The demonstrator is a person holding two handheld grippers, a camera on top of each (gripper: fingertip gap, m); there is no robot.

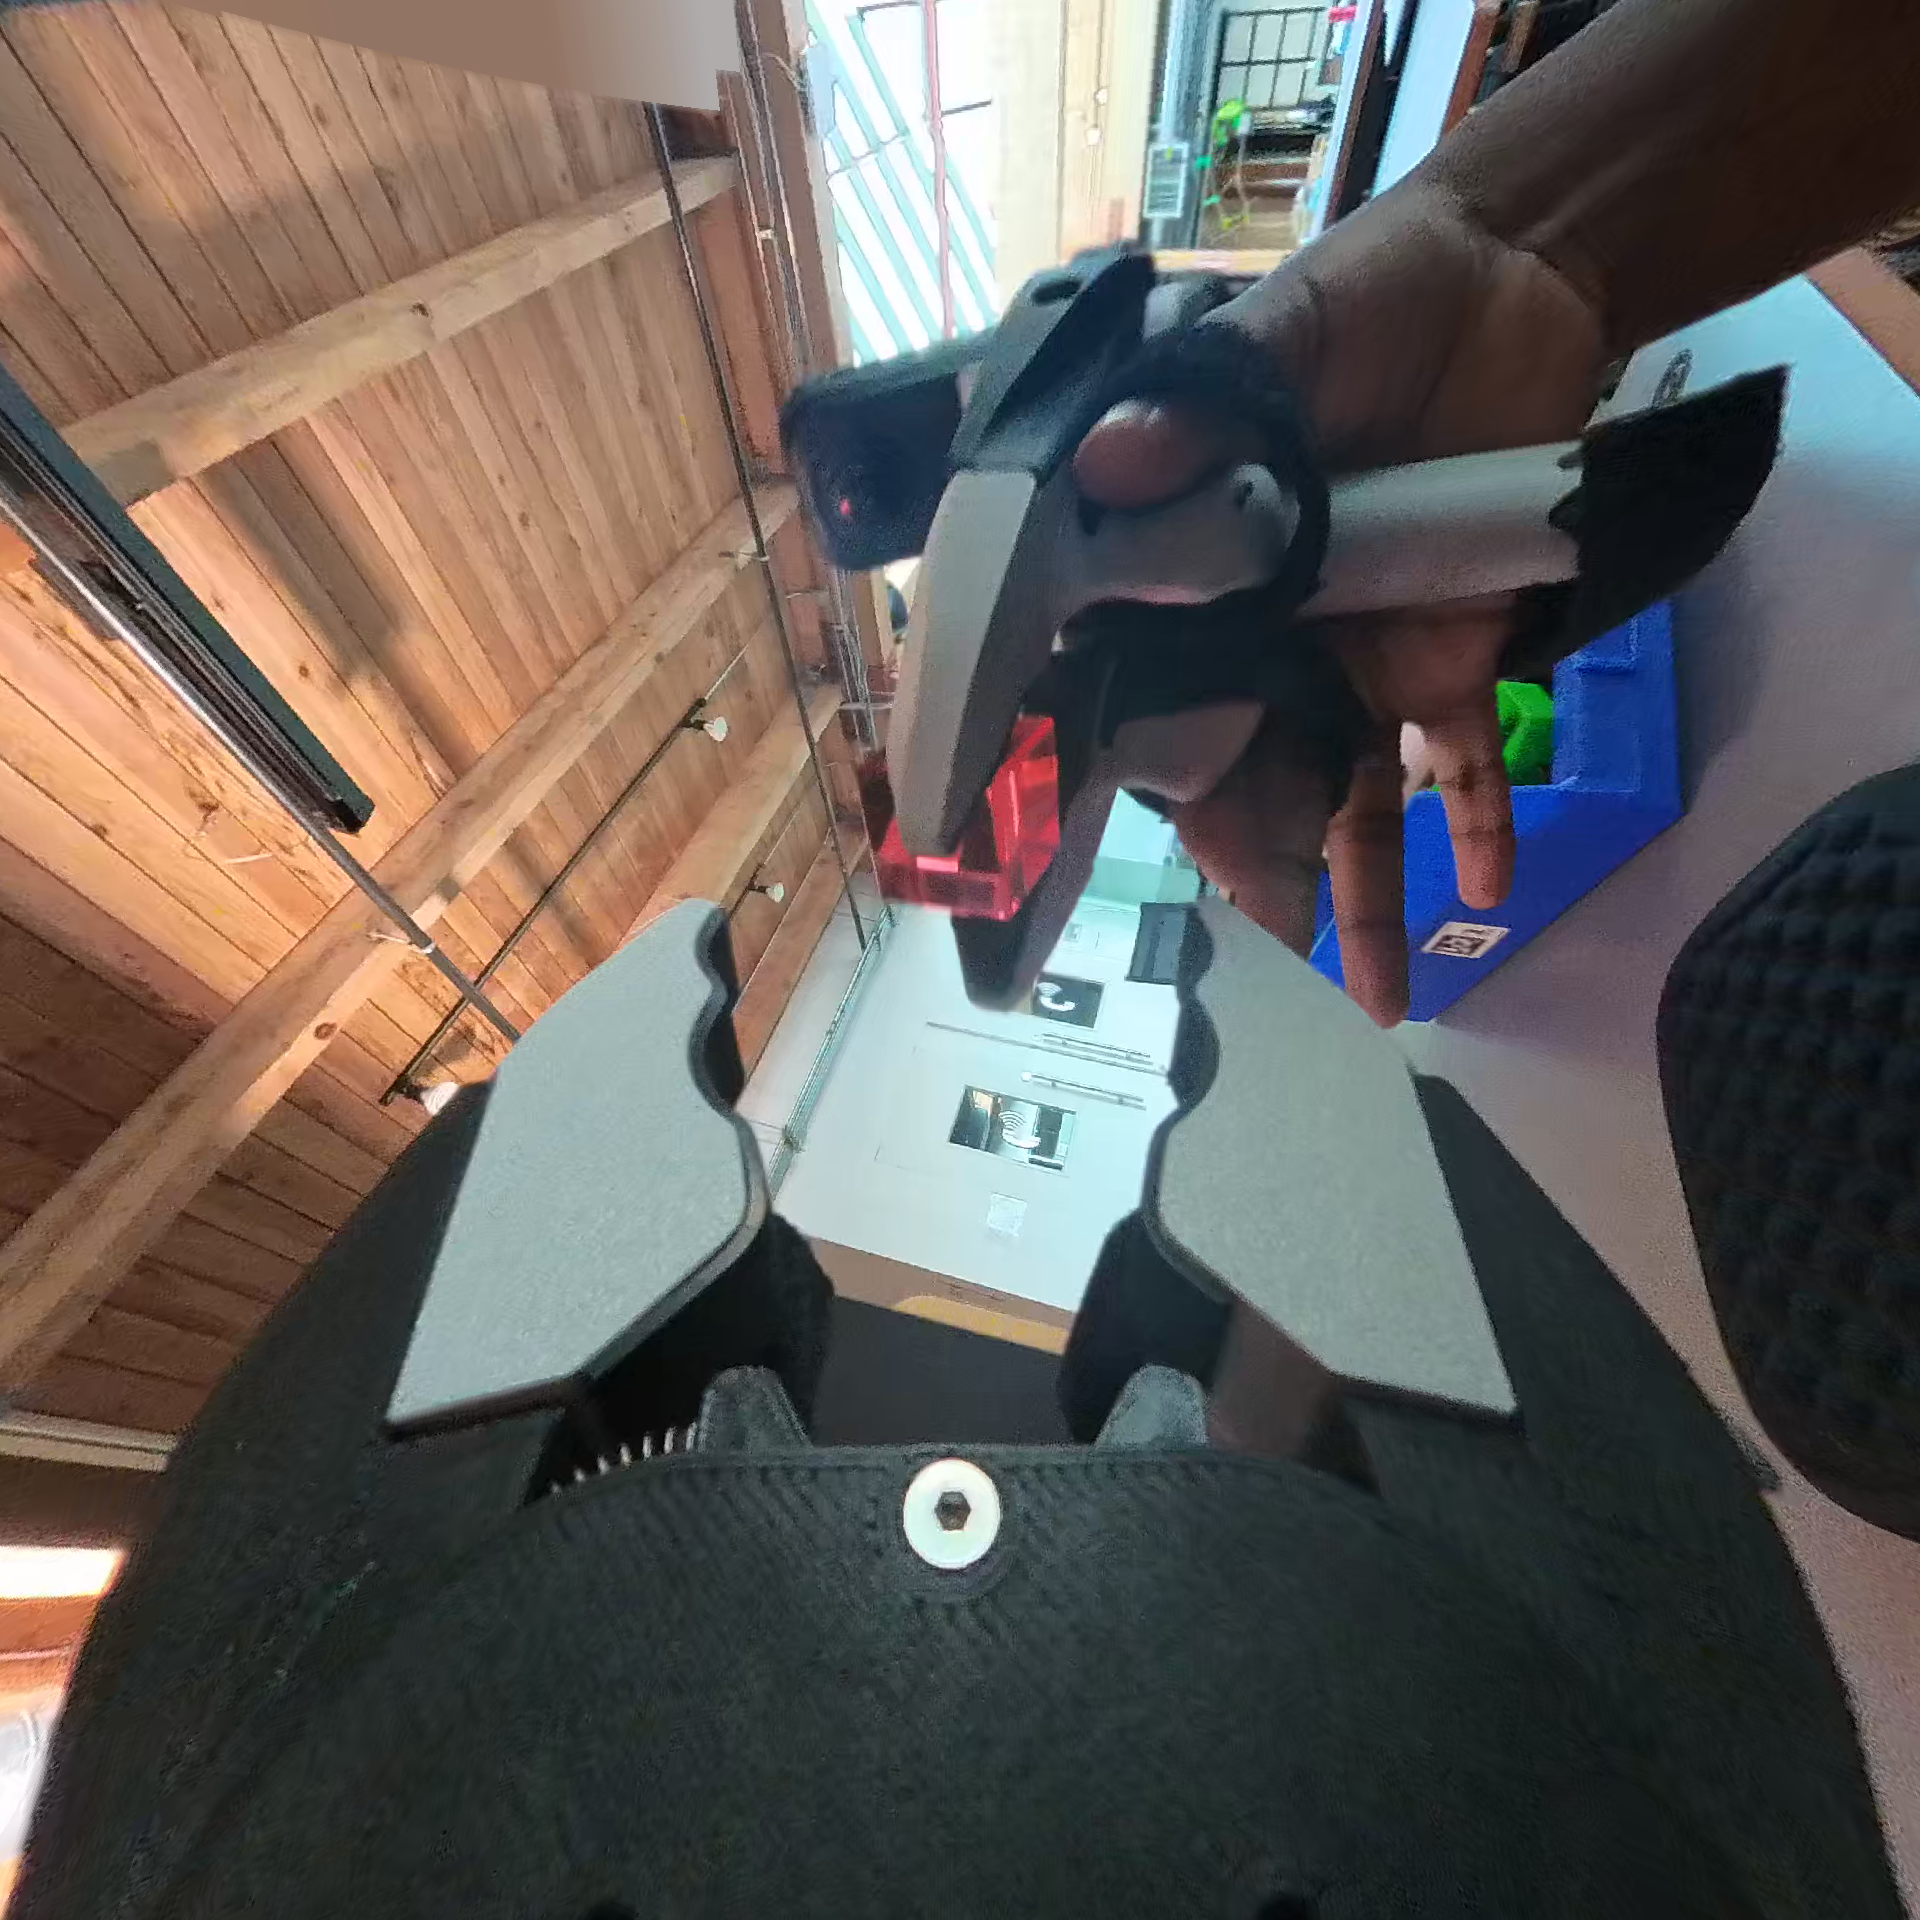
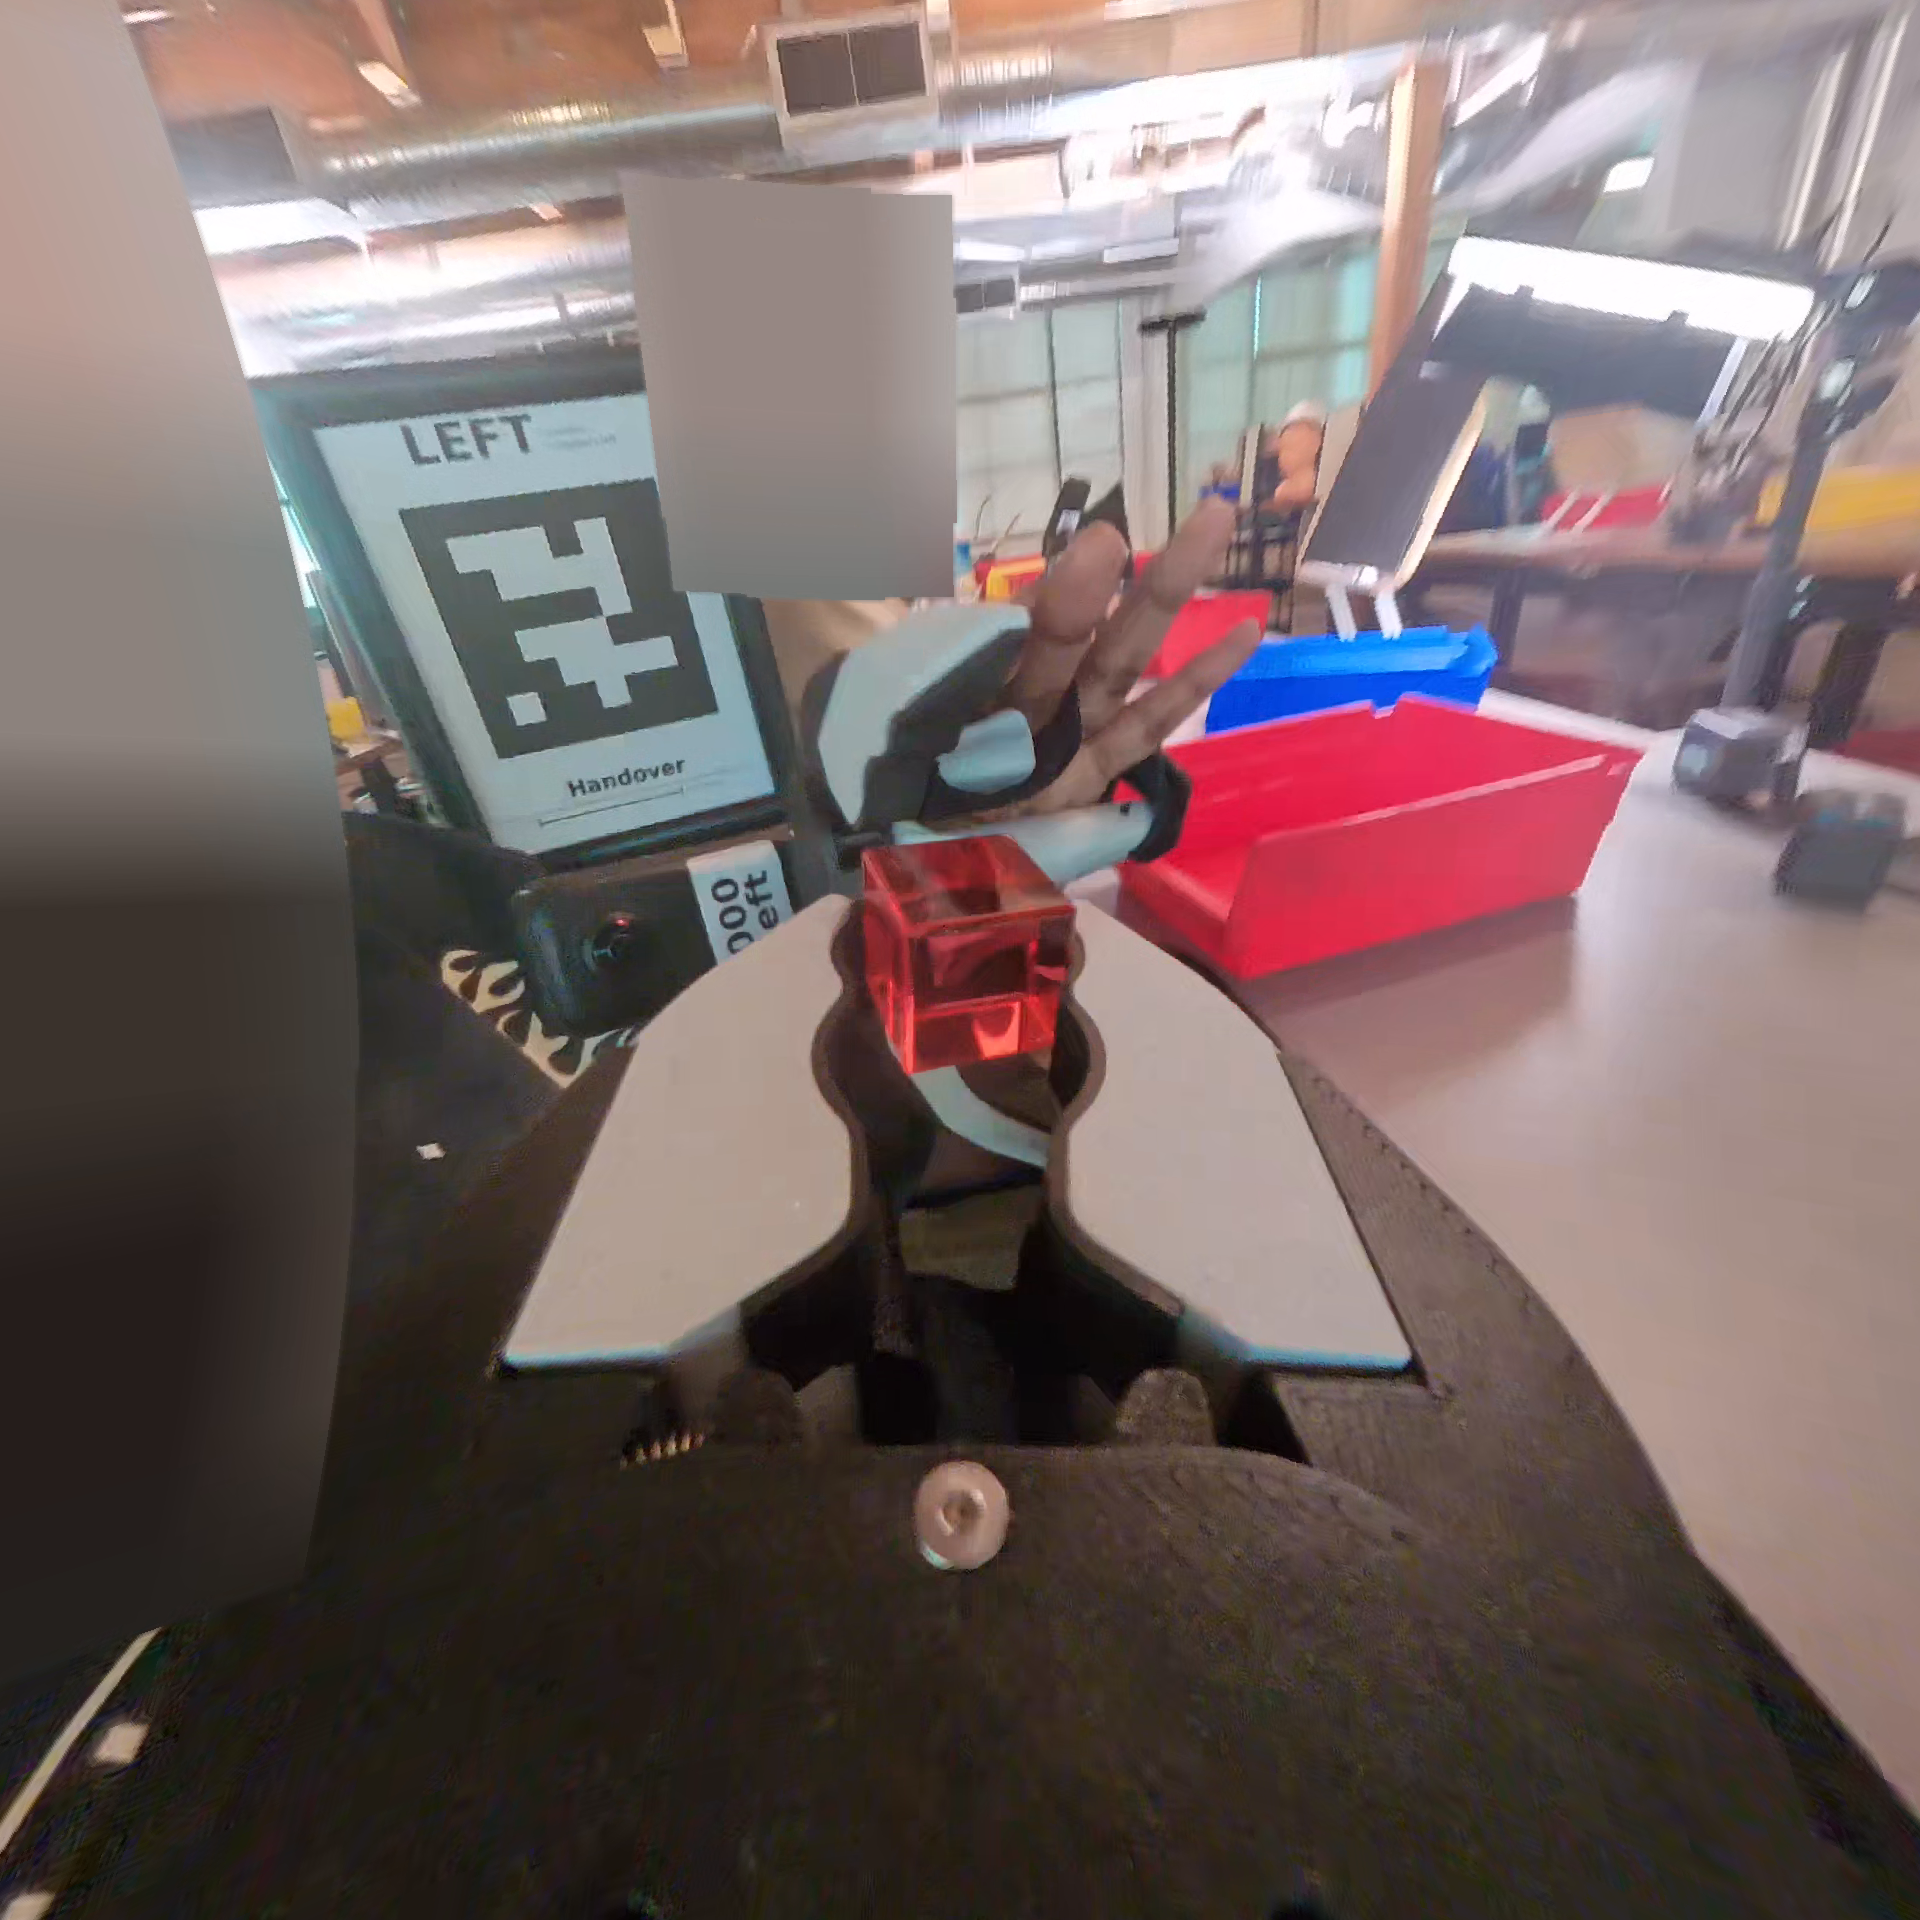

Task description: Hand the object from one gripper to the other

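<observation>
The object is a clear red cube (image 2: 966,956). My right gripper (image 2: 961,935) is shut on it, with the cube pinched between its grey fingertips and held up in the air. In the left wrist view the cube (image 1: 1023,821) shows between the right gripper's fingers (image 1: 935,707), just above and ahead of my left gripper (image 1: 956,935). The left gripper is open and empty, with its jaws wide apart below the cube. A grey finger (image 2: 914,675) of the left gripper and the hand on it show just behind the cube in the right wrist view.
A red bin (image 2: 1382,831) and a blue bin (image 2: 1351,675) stand on the grey table (image 2: 1558,1195) to the right. The blue bin (image 1: 1558,831) holds a green thing (image 1: 1522,727). A board with a black-and-white marker (image 2: 582,623) stands at the left.
</observation>
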